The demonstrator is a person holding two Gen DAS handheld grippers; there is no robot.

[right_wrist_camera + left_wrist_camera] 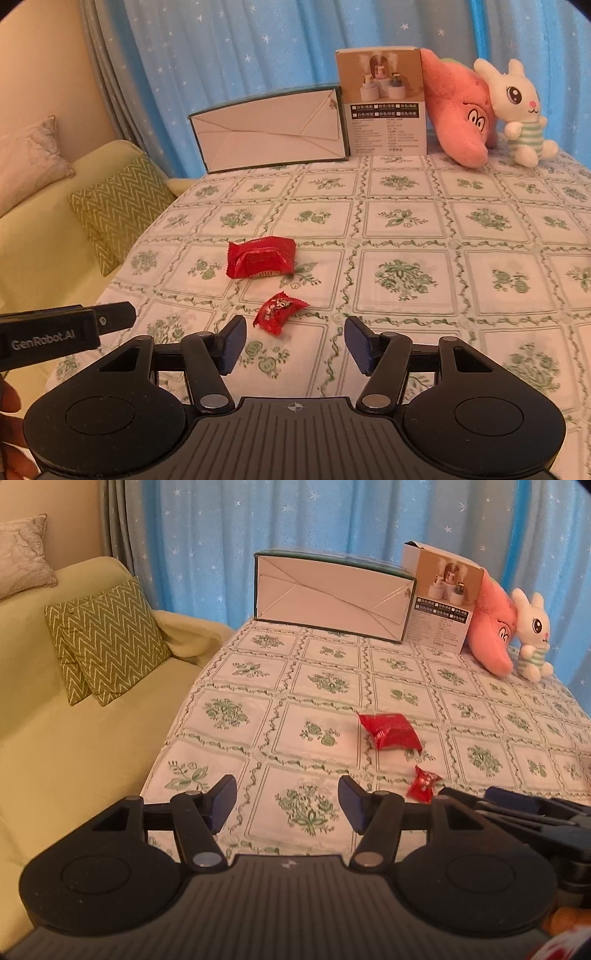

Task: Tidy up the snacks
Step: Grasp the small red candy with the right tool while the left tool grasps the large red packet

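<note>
Left gripper (287,803): jaws spread, holding nothing, above the tablecloth (258,686).
Right gripper (294,343): jaws spread, empty.
Large red snack packet (261,257): lay mid-table.
Small red candy (277,313): lay just ahead of the right gripper.

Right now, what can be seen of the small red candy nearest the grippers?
The small red candy is a single piece in a shiny red wrapper with white print and crimped, twisted ends. It lies flat on the floral tablecloth, angled diagonally, nearer than the larger red snack packet and apart from it. Nothing grips it; it sits just ahead of the right gripper, toward its left finger.
</note>
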